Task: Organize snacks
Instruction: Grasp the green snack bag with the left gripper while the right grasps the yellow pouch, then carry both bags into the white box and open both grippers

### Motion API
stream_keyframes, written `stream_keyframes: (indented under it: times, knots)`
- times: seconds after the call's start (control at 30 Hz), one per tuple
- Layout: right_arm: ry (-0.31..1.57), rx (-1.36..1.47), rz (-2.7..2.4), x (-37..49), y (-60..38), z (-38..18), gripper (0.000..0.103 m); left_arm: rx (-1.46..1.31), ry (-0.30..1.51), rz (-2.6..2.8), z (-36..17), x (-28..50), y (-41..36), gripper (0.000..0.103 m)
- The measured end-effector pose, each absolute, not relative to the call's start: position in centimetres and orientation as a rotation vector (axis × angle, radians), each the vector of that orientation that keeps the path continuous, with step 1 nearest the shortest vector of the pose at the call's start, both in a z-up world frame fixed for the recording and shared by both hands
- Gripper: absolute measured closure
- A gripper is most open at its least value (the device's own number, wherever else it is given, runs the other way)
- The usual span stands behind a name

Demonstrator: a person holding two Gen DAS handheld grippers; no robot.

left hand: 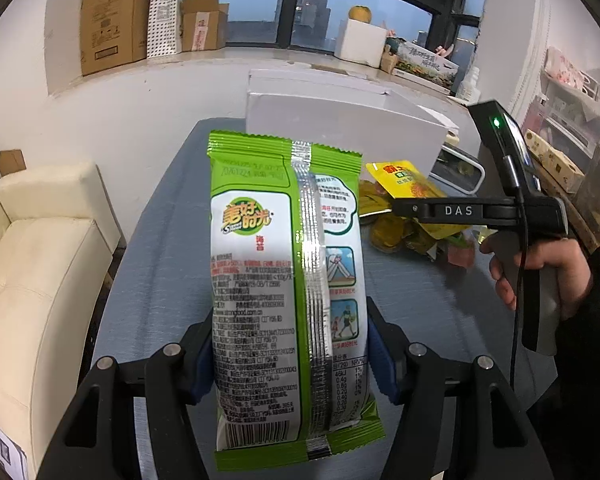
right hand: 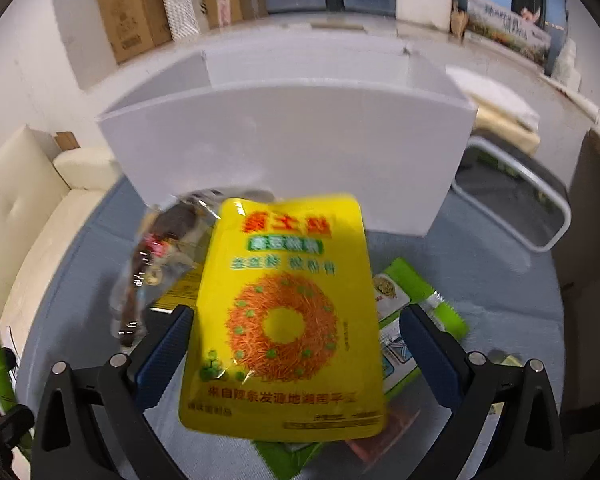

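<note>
The grey surface ran back to a white box standing open-topped at its far edge, with bare cloth to the left toward the cream sofa. A white-rimmed tray lay just right of the box. Before the box sat the snack pile, topped by a yellow snack pouch. The left tongs held a green seaweed packet upright above the open cloth, pads pressed on both its sides. The right tongs stood wide around the yellow pouch, pads clear of its edges.
</note>
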State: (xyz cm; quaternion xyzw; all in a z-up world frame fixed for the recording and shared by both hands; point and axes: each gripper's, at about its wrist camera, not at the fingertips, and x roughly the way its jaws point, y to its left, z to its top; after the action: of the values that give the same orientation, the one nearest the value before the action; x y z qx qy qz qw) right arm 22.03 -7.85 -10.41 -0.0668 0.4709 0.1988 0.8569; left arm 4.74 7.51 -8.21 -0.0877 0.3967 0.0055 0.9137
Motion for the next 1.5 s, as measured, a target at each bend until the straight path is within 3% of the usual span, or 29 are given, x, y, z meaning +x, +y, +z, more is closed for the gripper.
stream_keyframes:
  times: [0.03, 0.43, 0.47, 0.5, 0.53, 0.6, 0.63, 0.67, 0.73, 1.13, 1.5]
  knots:
    - [0.994, -0.132, 0.429, 22.1, -7.9, -10.5, 0.014, -0.184, 0.816, 0.013, -8.2, 4.6, 7.6, 0.036]
    - [0.907, -0.140, 0.468, 18.6, -7.9, -7.9, 0.027, -0.186, 0.811, -0.005, -8.4, 4.8, 7.6, 0.035]
    - [0.905, -0.140, 0.470, 18.4, -8.0, -7.7, 0.052, -0.186, 0.810, -0.007, -8.3, 4.7, 7.7, 0.035]
    - [0.905, -0.137, 0.468, 18.2, -8.4, -7.4, 0.069, -0.184, 0.808, -0.008, -8.3, 4.7, 7.7, 0.035]
    - [0.917, -0.131, 0.472, 18.2, -9.0, -7.0, 0.070, -0.182, 0.807, -0.011, -8.3, 4.7, 7.6, 0.035]
    - [0.917, -0.152, 0.489, 17.8, -8.4, -6.8, 0.067, -0.179, 0.810, -0.010, -8.4, 4.7, 7.6, 0.035]
    - [0.910, -0.186, 0.478, 17.8, -8.2, -6.8, 0.051, -0.179, 0.810, -0.008, -8.4, 4.6, 7.7, 0.035]
    - [0.894, -0.216, 0.458, 17.9, -7.9, -6.9, 0.025, -0.184, 0.811, -0.013, -8.4, 4.6, 7.7, 0.035]
    - [0.872, -0.193, 0.464, 17.5, -7.8, -6.7, 0.010, -0.183, 0.809, -0.019, -8.3, 4.4, 7.7, 0.035]
    - [0.969, -0.278, 0.408, 20.6, -3.7, -9.5, 0.011, -0.178, 0.806, -0.015, -8.0, 4.2, 8.1, 0.035]
    - [0.931, -0.149, 0.424, 18.4, -7.0, -7.3, 0.041, -0.183, 0.806, -0.019, -8.2, 4.5, 7.5, 0.035]
